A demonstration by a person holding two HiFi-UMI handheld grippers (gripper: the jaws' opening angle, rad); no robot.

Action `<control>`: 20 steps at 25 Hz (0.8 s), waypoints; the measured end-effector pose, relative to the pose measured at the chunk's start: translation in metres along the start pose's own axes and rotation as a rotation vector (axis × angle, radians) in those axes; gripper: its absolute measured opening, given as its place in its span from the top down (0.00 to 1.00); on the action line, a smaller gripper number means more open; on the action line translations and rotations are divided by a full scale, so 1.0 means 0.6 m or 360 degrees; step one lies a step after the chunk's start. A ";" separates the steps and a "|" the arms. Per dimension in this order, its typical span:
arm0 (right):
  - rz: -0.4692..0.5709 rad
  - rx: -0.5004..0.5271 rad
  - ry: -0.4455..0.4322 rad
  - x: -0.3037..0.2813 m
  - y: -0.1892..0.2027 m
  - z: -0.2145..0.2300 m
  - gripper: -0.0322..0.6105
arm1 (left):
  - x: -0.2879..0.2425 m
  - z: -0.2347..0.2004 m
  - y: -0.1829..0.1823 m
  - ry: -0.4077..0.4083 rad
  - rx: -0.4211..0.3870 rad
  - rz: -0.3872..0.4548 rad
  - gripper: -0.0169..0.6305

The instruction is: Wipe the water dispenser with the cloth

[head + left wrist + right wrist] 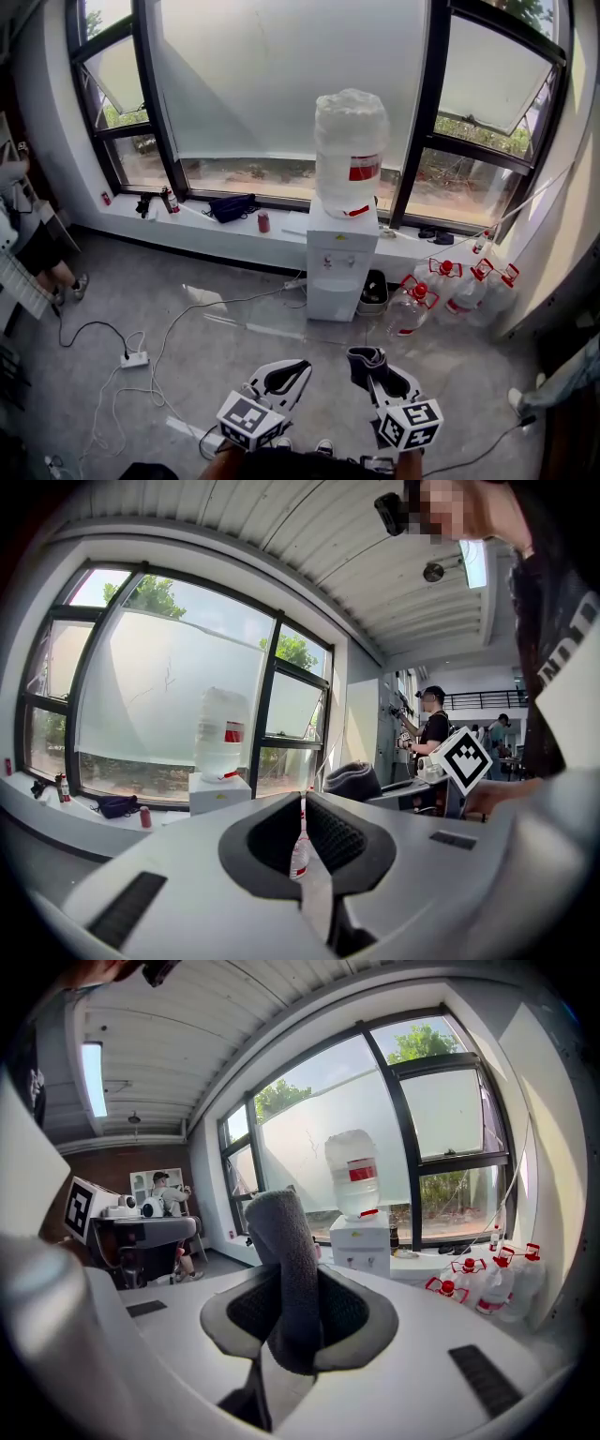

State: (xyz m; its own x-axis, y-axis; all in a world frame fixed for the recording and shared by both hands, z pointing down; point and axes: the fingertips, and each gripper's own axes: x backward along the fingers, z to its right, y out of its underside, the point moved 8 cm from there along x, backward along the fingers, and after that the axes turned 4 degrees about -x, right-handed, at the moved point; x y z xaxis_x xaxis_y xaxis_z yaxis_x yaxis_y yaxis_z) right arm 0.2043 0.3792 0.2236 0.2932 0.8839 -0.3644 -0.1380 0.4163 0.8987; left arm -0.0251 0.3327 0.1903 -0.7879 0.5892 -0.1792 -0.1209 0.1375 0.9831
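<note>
Right tongs (pixel 371 367) clamped on grey cloth (pixel 286 1260); left tongs (pixel 292 373) together, empty. Open floor (pixel 281 339) ahead to water dispenser (pixel 339 262); power strip (pixel 134 358) left, bottles (pixel 409 312) right.

Nothing readable; the red label (pixel 364 169) on the bottle (pixel 350 127) atop the water dispenser (pixel 336 272) may carry words, too small.
</note>
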 end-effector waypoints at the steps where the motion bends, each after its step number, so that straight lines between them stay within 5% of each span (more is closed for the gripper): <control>1: -0.0002 0.0000 -0.0002 0.001 0.000 0.004 0.79 | -0.002 0.002 -0.001 -0.0012 0.0003 -0.0003 0.94; 20: -0.0077 -0.0052 -0.0161 0.008 0.047 0.071 0.79 | -0.031 0.077 0.037 -0.0075 -0.0010 -0.0027 0.94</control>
State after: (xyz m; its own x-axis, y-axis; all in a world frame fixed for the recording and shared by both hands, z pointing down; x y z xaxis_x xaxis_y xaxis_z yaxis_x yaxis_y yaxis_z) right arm 0.2423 0.3862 0.2577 0.3938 0.8373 -0.3792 -0.1517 0.4661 0.8716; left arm 0.0149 0.3616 0.2137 -0.7565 0.6235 -0.1972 -0.1380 0.1426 0.9801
